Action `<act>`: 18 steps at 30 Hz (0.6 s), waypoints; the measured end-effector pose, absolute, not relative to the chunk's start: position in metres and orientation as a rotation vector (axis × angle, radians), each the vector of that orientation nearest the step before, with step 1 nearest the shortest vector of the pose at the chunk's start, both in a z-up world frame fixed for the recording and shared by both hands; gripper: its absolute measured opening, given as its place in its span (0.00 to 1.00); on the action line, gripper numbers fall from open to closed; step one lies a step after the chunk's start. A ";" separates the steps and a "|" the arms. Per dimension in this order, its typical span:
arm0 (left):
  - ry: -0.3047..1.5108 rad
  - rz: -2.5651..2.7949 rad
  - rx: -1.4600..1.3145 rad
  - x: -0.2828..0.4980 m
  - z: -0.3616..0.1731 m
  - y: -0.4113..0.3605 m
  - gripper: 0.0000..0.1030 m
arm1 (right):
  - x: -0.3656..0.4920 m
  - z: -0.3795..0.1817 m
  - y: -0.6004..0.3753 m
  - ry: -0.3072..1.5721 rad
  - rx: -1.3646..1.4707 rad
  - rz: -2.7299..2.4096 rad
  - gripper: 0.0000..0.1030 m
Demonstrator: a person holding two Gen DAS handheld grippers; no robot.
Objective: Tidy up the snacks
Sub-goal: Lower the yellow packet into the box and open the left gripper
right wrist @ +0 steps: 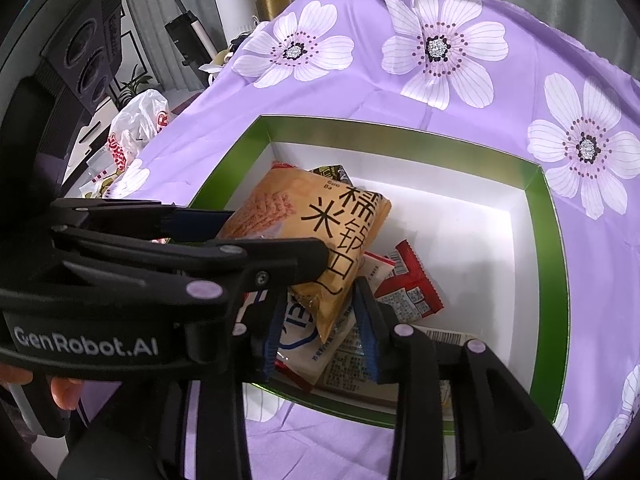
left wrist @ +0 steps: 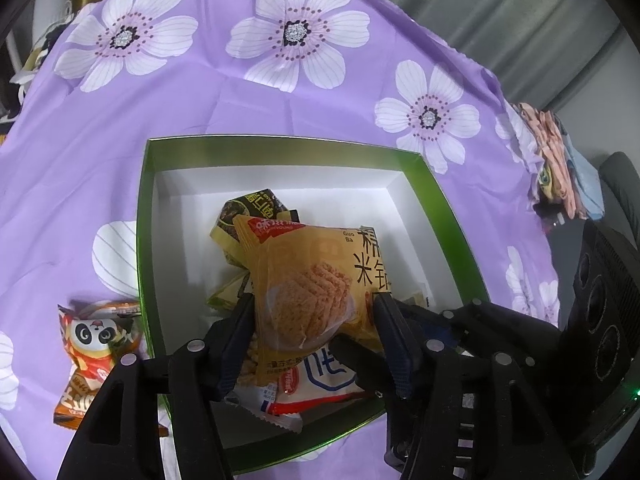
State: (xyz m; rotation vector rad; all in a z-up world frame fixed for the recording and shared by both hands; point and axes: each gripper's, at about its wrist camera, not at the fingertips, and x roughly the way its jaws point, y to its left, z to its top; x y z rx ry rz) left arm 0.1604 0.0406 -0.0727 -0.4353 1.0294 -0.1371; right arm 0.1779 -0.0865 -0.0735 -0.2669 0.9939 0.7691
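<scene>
Left gripper: the left gripper (left wrist: 316, 312) is reaching into the green box (left wrist: 440, 200); its two fingers are pressing on both sides of the orange rice-cracker packet (left wrist: 316, 280), so it is clamped on that packet.
Right gripper: the right gripper (right wrist: 320, 328) is standing with its jaws a little apart around the near corner of the same packet (right wrist: 320, 240); whether the pads are touching the packet cannot be told.
Orange rice-cracker packet: it is lying tilted on top of the other snacks, inside the box, toward the near side.
Other snacks in the box: a dark green packet (left wrist: 252, 208) is lying just behind the orange one; a white and blue packet (left wrist: 324, 376) and a red and white packet (right wrist: 408, 284) are lying under and beside it.
Panda packet: the panda packet (left wrist: 100, 336) is lying outside the box, on the purple flowered cloth (left wrist: 200, 100), just left of the box wall.
Box: it is standing open on the cloth.
</scene>
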 end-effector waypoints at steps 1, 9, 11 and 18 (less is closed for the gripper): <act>1.030 -0.135 -0.433 0.160 -0.073 0.040 0.61 | 0.178 -0.073 -0.086 0.995 -0.265 0.768 0.38; 1.031 -0.115 -0.428 0.159 -0.072 0.040 0.73 | 0.178 -0.072 -0.088 0.988 -0.263 0.751 0.53; 1.033 -0.115 -0.426 0.159 -0.072 0.040 0.74 | 0.178 -0.072 -0.088 0.990 -0.261 0.748 0.54; 1.038 -0.109 -0.411 0.161 -0.071 0.038 0.78 | 0.179 -0.072 -0.089 0.989 -0.256 0.734 0.59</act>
